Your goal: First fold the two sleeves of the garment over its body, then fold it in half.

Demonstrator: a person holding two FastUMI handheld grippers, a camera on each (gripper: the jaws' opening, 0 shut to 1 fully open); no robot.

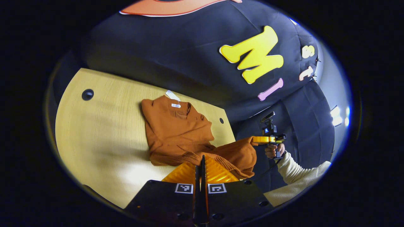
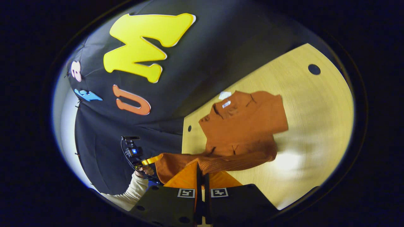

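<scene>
A rust-orange garment (image 1: 176,129) (image 2: 243,123) lies on the wooden table (image 1: 104,132) (image 2: 309,126), its collar and a white tag (image 1: 173,95) (image 2: 224,94) at the far end. Its ribbed hem is raised off the table between both grippers. In the left gripper view my left gripper (image 1: 202,159) is shut on the hem at one corner. Farther off there, the right gripper (image 1: 257,140) holds the other end. In the right gripper view my right gripper (image 2: 200,167) is shut on the hem, and the left gripper (image 2: 151,160) shows beyond it at the cloth's far corner.
The table has dark round holes (image 1: 87,94) (image 1: 221,120) (image 2: 314,69) (image 2: 189,128). Its far edge meets the black cloth wall (image 1: 189,47) (image 2: 221,47). A hand in a cream sleeve (image 1: 296,171) (image 2: 135,186) holds the farther gripper, off the table's side edge.
</scene>
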